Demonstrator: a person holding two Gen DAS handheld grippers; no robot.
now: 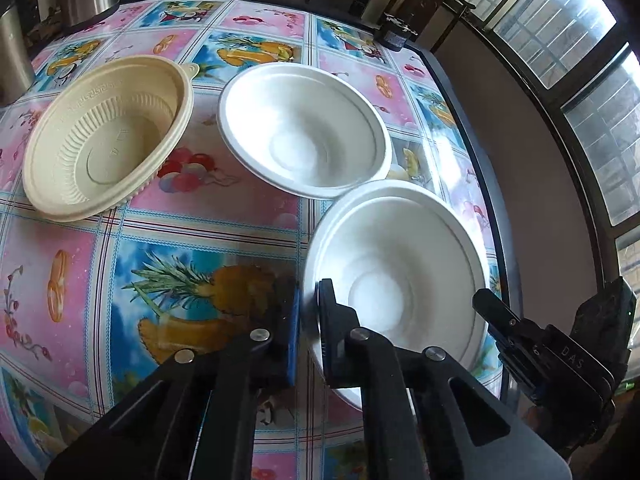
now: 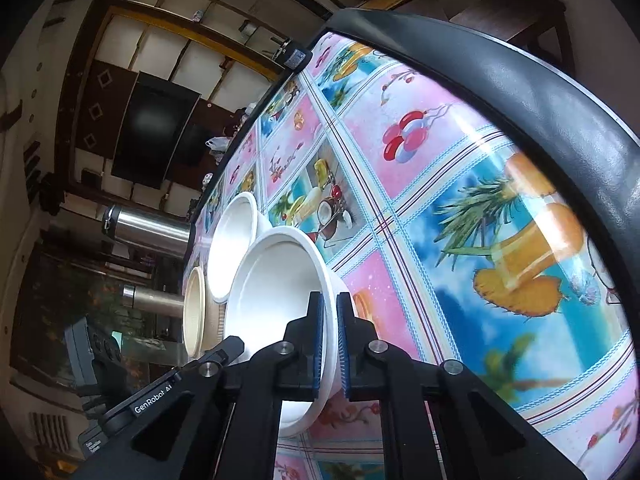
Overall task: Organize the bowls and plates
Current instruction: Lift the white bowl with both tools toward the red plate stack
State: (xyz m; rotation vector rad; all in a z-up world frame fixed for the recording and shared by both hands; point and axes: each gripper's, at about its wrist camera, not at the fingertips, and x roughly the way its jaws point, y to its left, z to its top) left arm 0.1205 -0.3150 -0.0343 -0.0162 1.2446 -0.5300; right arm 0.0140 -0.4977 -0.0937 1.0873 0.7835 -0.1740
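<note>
- Right gripper (image 2: 329, 344) fingers pinch the near white foam bowl's (image 2: 280, 280) rim.
- Left gripper (image 1: 308, 320) fingers clamp its opposite rim.
- Second white foam bowl (image 1: 304, 132) lies just beyond, toward the desk's (image 1: 200, 240) far edge.

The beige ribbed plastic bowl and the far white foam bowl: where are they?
Beige ribbed plastic bowl (image 1: 108, 148): left wrist view, inner floor.
Far white foam bowl (image 1: 304, 136): left wrist view, inner floor.

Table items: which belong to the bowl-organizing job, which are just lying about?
Job:
near white bowl, rim pinched by left claw and right claw
far white bowl
beige bowl

Lying about:
steel flasks
small black box at table edge
patterned tablecloth
</note>
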